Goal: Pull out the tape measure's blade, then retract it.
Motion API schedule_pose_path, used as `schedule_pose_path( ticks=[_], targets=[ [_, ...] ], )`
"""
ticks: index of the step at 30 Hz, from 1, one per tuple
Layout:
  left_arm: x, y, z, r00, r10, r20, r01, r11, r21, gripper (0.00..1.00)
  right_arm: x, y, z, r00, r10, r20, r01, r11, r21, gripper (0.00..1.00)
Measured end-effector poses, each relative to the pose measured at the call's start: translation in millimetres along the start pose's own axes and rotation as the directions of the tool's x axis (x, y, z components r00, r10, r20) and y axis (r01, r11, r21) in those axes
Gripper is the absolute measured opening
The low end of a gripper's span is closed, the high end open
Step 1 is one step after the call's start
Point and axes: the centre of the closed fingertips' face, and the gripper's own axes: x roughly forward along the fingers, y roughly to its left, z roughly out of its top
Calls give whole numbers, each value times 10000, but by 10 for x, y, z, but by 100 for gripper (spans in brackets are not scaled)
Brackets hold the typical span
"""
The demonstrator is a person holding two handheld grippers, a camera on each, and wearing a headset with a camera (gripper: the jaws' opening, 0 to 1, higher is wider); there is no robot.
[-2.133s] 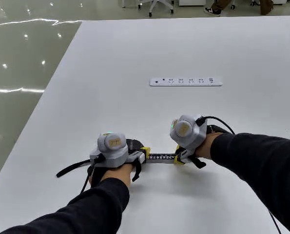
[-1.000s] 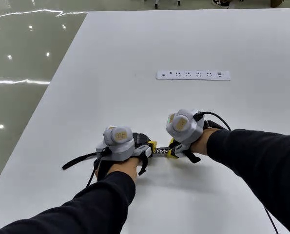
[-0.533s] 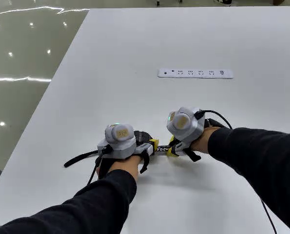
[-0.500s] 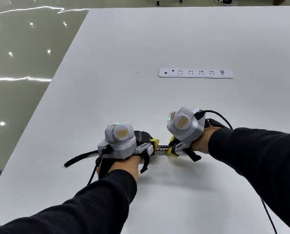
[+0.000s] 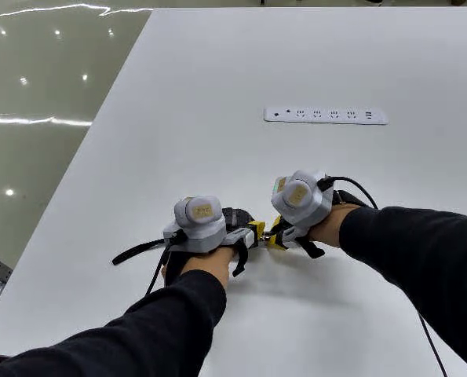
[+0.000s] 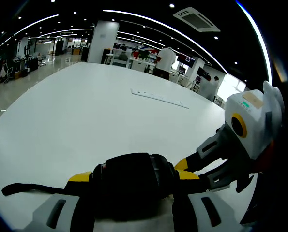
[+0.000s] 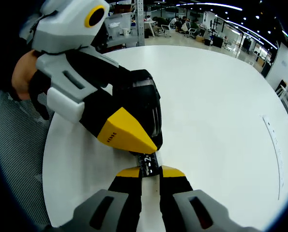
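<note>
Judging by the short stub of blade [image 7: 148,163] that shows, the task stands at one end of the stroke: either the pull is about to begin or the retract is almost done, and which of the two cannot be told. The tape measure [image 5: 235,217] sits on the table [image 5: 217,86] near its front edge, clamped across its body by the left gripper [image 6: 133,173]. The right gripper [image 7: 149,173] pinches the blade's end between its yellow tips, just beside the tape measure's mouth. Both hands lie low over the table, with the grippers pointing at each other and their tips nearly touching. A power strip [image 5: 326,115] lies well apart, farther back.
</note>
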Motion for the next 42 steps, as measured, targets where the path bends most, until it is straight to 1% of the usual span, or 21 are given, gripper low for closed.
schedule_pose_path(
  ticks=[2,3,4,5,7,11,15,18,21,22,26,34,36,37,38,39,40,41,42],
  targets=[
    [-1,-5,-1,10000,-47,-22,47,10000,36,61,46,18,63,10000,7,95,-8,10000,60,8],
    [-2,-2,-2,9999,-81,-64,81,10000,5,61,81,46,145,9994,87,348,-92,9998,153,9],
    [-2,-13,-11,9999,-122,-111,122,9999,44,61,81,39,135,9999,-33,107,30,9997,256,9],
    [-1,-7,-7,9999,-111,-84,111,9999,43,61,55,43,111,9999,123,22,-123,9993,-345,9],
    [-1,-12,-5,9999,-109,-74,110,9999,46,61,42,46,111,9998,184,124,-181,9996,-223,10],
    [-1,-1,2,9999,-118,-58,118,9999,49,61,43,62,105,9998,17,179,-8,9987,-507,11],
    [3,-6,-6,9998,-149,-93,149,9999,37,61,26,60,88,9991,-126,408,141,9992,-369,12],
    [6,-4,-6,9998,-159,-78,159,9999,12,61,20,55,68,9989,-166,447,182,9992,-357,12],
    [7,-2,-6,9998,-192,-89,192,9998,11,61,15,55,59,9989,-161,438,169,9997,-162,11],
    [7,-4,-7,9998,-196,-91,196,9998,19,61,16,63,52,9990,-182,405,176,9997,171,11],
    [9,-4,-7,9998,-181,-99,181,9998,-39,61,29,63,75,9994,-92,337,85,9997,212,10],
    [9,-13,-3,9998,-183,-66,182,9997,-133,62,47,66,95,9989,-142,438,125,9991,395,9],
    [12,-11,0,9999,-156,-6,155,9994,-310,63,46,68,100,9989,-163,436,142,9987,488,10],
    [27,-7,-1,9996,-276,74,279,9986,-448,64,47,64,97,9990,-175,414,152,9984,540,10],
    [42,-41,-31,9974,-715,-29,710,9937,-863,65,51,77,101,9991,-225,366,208,9988,439,11],
    [42,-50,-57,9953,-945,-224,917,9905,-1022,65,49,79,100,9991,-279,317,270,9993,277,11],
    [45,-40,-71,9930,-1143,-312,1114,9902,-841,66,48,86,98,9989,-359,309,354,9993,153,11],
    [34,-53,-74,9907,-1318,-336,1302,9904,-469,66,48,87,94,9986,-408,336,402,9990,169,11],
    [20,-26,-70,9931,-1118,-342,1100,9927,-504,67,41,78,93,9976,-552,418,547,9984,114,12]
  ],
)
